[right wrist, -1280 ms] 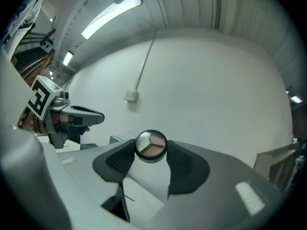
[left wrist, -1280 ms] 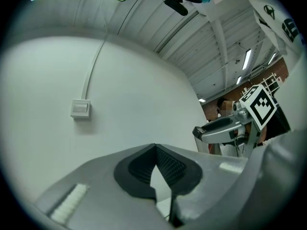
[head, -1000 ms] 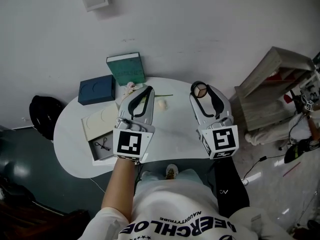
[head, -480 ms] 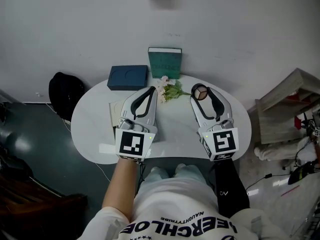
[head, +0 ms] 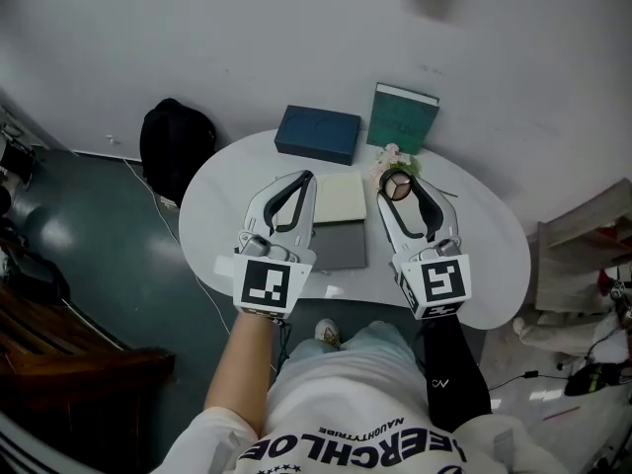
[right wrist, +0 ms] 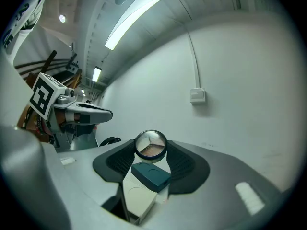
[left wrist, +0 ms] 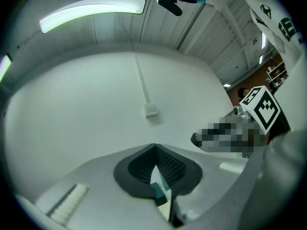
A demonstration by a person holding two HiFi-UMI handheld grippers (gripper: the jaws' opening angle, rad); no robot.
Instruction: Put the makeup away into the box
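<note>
My right gripper (head: 396,182) is shut on a small round makeup pot (head: 396,181) with a beige top, held at the jaw tips above the white table (head: 227,196). In the right gripper view the round makeup pot (right wrist: 150,145) sits between the pads of that gripper (right wrist: 150,146), over the cream lid (right wrist: 136,195). The open box lies between both grippers: the cream lid (head: 341,196) behind, the grey tray (head: 342,246) in front. My left gripper (head: 300,178) hovers at the box's left edge. Its tips meet with nothing between them, as the left gripper view (left wrist: 154,147) also shows.
A dark blue box (head: 316,134) and a green box (head: 403,118) stand at the table's far edge, with small flowers (head: 393,154) beside them. A black bag (head: 176,136) lies on the floor at the left. Wooden shelving (head: 592,250) stands at the right.
Both grippers have swung left across the table and now hang over the open box. The right one still holds the round pot; the left stays shut.
</note>
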